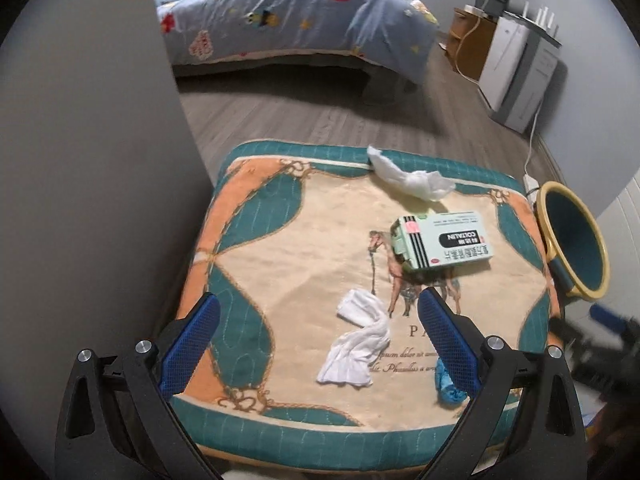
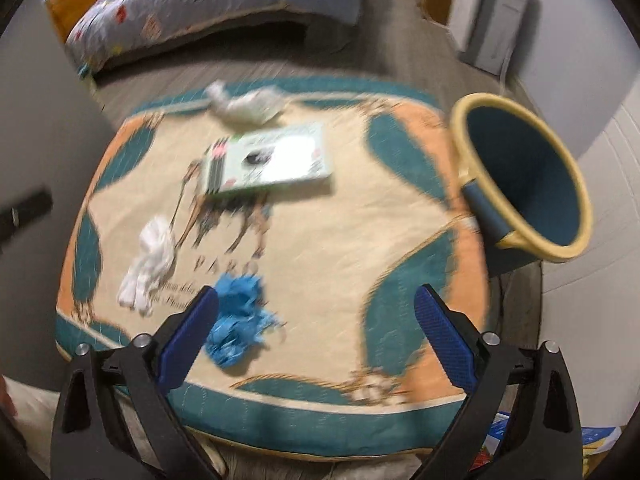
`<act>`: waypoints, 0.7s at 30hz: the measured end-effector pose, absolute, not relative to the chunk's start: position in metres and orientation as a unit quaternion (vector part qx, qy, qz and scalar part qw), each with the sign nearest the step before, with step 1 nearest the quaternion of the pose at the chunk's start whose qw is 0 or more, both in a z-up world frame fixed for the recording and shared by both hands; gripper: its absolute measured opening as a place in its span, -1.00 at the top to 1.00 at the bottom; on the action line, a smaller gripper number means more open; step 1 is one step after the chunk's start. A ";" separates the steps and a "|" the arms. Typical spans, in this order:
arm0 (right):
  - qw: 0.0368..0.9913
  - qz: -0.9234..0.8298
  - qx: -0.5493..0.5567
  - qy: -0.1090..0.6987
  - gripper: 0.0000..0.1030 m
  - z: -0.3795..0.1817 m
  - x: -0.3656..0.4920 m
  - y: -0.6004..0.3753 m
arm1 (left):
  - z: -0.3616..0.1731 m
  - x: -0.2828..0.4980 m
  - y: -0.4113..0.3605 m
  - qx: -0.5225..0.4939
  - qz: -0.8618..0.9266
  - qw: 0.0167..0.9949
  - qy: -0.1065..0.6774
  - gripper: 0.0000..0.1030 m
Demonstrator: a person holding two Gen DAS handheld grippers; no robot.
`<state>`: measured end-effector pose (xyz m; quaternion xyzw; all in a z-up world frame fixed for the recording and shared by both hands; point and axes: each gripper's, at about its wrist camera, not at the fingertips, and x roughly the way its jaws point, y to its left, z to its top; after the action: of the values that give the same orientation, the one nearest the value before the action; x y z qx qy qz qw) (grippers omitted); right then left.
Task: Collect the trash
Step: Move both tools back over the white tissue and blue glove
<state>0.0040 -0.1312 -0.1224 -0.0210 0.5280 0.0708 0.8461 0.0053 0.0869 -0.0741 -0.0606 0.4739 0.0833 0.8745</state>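
Note:
A patterned cushion [image 1: 304, 248] bears the trash: a near white tissue [image 1: 360, 340], a far white tissue [image 1: 412, 178], a green medicine box [image 1: 444, 246] and a crumpled blue wad [image 1: 448, 388]. My left gripper [image 1: 320, 332] is open and empty, with the near tissue between its fingers. My right gripper [image 2: 316, 332] is open and empty above the cushion [image 2: 340, 248]; the blue wad [image 2: 236, 320] lies by its left finger. The right wrist view is blurred and also shows the box [image 2: 268, 160] and both tissues [image 2: 150, 256] [image 2: 244, 104].
A blue bin with a yellow rim [image 1: 576, 244] stands at the cushion's right edge; it also shows in the right wrist view [image 2: 524, 176]. A grey wall [image 1: 88, 184] is close on the left. A bed [image 1: 288, 20] and white cabinets [image 1: 516, 68] stand beyond.

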 end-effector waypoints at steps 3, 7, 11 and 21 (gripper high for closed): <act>0.835 0.090 -0.044 0.541 -0.57 -0.147 -0.002 -0.102 | -0.079 0.005 0.096 -0.085 0.092 0.866 0.484 -0.90; 0.814 0.120 -0.053 0.566 -0.03 -0.176 -0.006 -0.077 | -0.083 0.008 0.097 -0.086 0.090 0.865 0.487 -0.90; 0.791 0.152 -0.022 0.593 0.50 -0.191 0.006 -0.074 | -0.092 0.016 0.097 -0.084 0.084 0.858 0.500 -0.90; 0.792 0.106 -0.045 0.600 1.00 -0.139 0.069 -0.139 | -0.124 0.038 0.082 -0.058 0.060 0.841 0.534 -0.90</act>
<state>0.0695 -0.1395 -0.1393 -0.0446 0.5997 0.1064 0.7919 0.0383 0.0816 -0.1236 -0.0578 0.5341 0.0600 0.8413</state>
